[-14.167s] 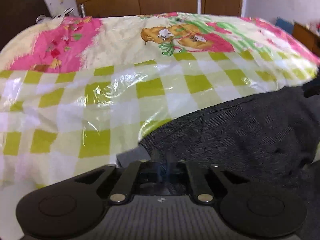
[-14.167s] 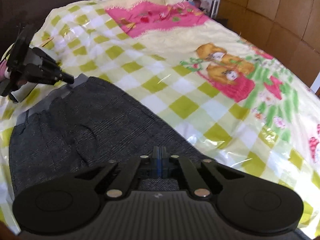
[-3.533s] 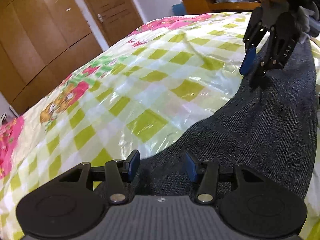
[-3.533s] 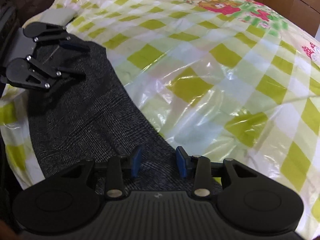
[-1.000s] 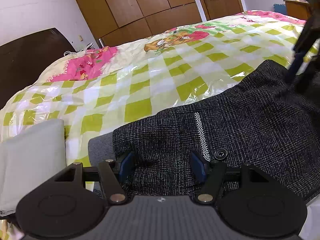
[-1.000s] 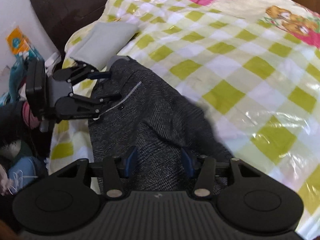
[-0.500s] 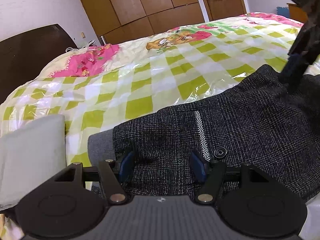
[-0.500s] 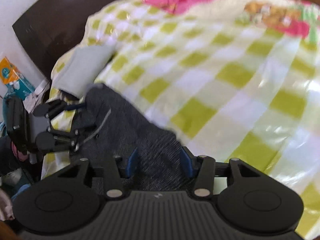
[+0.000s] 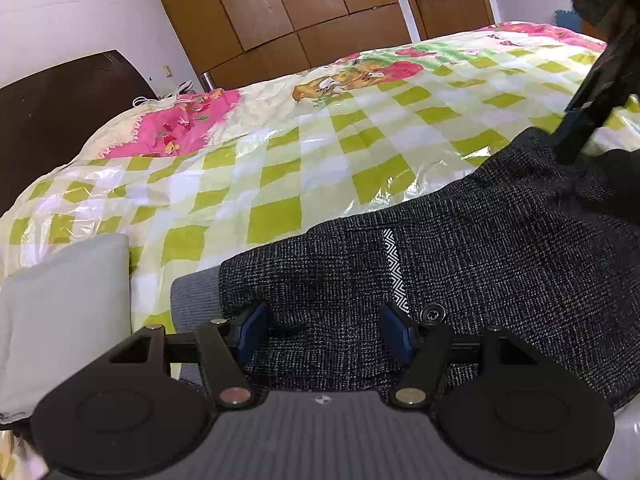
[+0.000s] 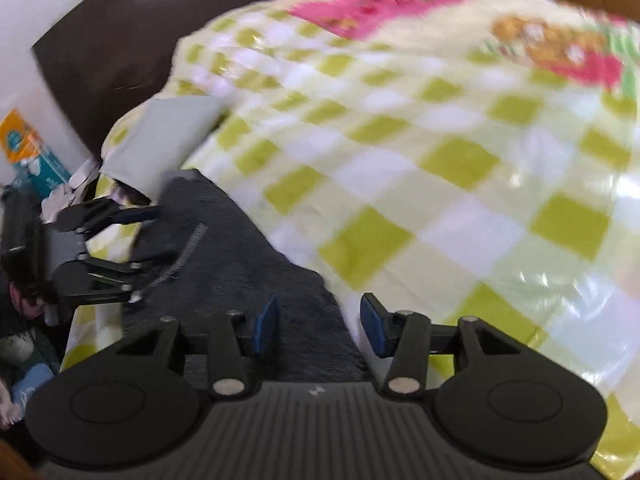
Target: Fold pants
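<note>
Dark tweed pants (image 9: 500, 264) lie along the near edge of the bed, waistband and button (image 9: 432, 314) toward me. My left gripper (image 9: 324, 332) stands open, its blue pads either side of the waistband without pinching it. It also shows as the left gripper (image 10: 146, 254) at the zipper end in the right wrist view. My right gripper (image 10: 318, 324) is open over the far edge of the pants (image 10: 240, 264), with dark cloth between its fingers; this view is blurred. From the left wrist view the right gripper (image 9: 580, 136) stands on the pants at the upper right.
A green-and-white checked bedspread (image 9: 280, 168) under clear plastic covers the bed. A pale folded cloth or pillow (image 9: 68, 312) lies by the waistband. A dark headboard (image 9: 60, 108) and wooden wardrobes (image 9: 300, 12) stand behind. Clutter and an orange box (image 10: 20, 140) sit beside the bed.
The right gripper has slid and rolled along the pants' edge, so its view shows more bedspread and less cloth and is now blurred. The left gripper has stayed put.
</note>
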The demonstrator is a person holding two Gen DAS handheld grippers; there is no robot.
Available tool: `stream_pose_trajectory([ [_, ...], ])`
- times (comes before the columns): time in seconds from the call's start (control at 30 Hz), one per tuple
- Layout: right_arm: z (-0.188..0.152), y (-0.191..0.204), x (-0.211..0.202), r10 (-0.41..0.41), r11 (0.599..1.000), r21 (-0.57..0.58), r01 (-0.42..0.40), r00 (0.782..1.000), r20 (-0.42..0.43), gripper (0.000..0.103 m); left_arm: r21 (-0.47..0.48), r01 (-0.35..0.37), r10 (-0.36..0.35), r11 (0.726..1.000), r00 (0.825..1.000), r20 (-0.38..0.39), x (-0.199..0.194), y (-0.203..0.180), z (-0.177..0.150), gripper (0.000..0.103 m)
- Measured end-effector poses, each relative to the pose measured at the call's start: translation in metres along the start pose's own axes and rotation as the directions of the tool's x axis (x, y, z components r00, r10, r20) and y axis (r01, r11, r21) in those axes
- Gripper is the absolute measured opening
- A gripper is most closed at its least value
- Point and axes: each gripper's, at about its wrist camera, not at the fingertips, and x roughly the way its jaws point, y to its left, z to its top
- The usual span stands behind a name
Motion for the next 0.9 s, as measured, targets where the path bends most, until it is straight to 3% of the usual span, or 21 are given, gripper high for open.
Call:
stream_pose_trajectory([
  [0.1,-0.008,0.015,-0.003,0.082,0.996,-0.041,-0.082,0.997,-0.002,0.049,-0.005,-0.003,0.003,1.0,1.0,-0.007,0.002,-0.002,0.001,0.074],
  [0.2,-0.016,0.035,-0.015,0.084,0.992,-0.098,-0.083,0.996,0.009,0.049,0.005,-0.01,0.01,1.0,1.0,-0.009,0.001,-0.004,0.002,0.075],
  [0.43,-0.03,0.066,-0.024,-0.026,0.968,-0.248,0.033,0.999,0.031,0.049,0.022,-0.02,0.02,1.0,1.0,-0.011,0.001,-0.007,0.002,0.075],
  [0.6,-0.029,0.07,-0.029,-0.089,0.949,-0.294,0.111,0.992,0.089,0.048,0.016,-0.017,0.017,1.0,1.0,-0.011,0.003,-0.006,0.001,0.075],
  [0.67,-0.025,0.066,-0.028,-0.064,0.957,-0.277,0.09,0.993,0.1,0.048,0.014,-0.016,0.016,1.0,1.0,-0.009,0.002,-0.005,0.001,0.075],
  [0.8,-0.014,0.058,-0.005,-0.079,0.957,-0.279,0.083,0.997,0.026,0.048,0.007,-0.013,0.013,1.0,1.0,-0.004,0.001,-0.005,-0.001,0.075],
  [0.9,-0.007,0.052,-0.004,0.005,0.976,-0.218,-0.005,1.0,-0.004,0.048,0.002,-0.007,0.007,1.0,1.0,-0.001,0.001,-0.004,-0.001,0.075],
])
